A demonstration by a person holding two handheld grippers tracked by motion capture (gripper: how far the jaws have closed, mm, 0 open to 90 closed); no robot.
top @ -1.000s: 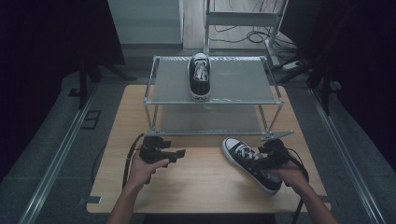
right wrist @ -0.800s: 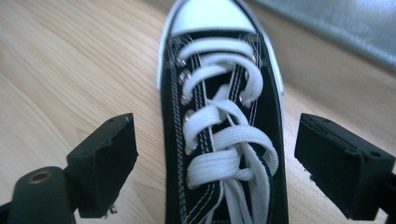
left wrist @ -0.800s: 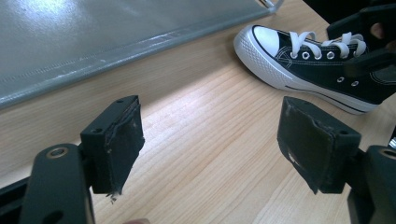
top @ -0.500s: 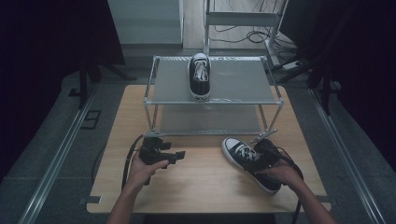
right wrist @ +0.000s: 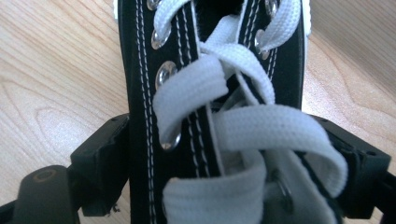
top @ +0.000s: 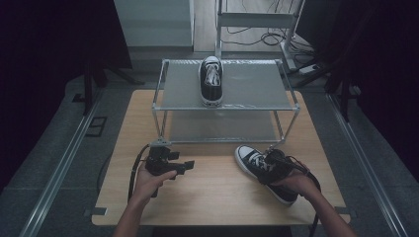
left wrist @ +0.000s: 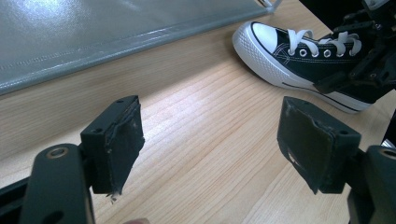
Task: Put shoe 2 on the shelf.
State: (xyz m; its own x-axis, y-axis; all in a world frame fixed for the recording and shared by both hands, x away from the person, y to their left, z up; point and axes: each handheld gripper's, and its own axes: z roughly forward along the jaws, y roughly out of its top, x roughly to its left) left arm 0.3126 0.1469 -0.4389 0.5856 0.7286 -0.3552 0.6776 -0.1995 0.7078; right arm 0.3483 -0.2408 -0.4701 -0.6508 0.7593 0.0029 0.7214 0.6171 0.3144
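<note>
Black canvas sneaker (top: 264, 170), matt wooden table (top: 217, 197)

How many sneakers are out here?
2. One sneaker stands on the top shelf of the rack. The other lies on the table in front of the rack, between the jaws of the right gripper. None seems hidden.

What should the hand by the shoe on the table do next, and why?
Probably squeeze the right tool shut. Its jaws stand one on each side of the laced top of the black sneaker lying on the wooden table, not clearly gripping yet. The matching sneaker already sits on the rack.
</note>
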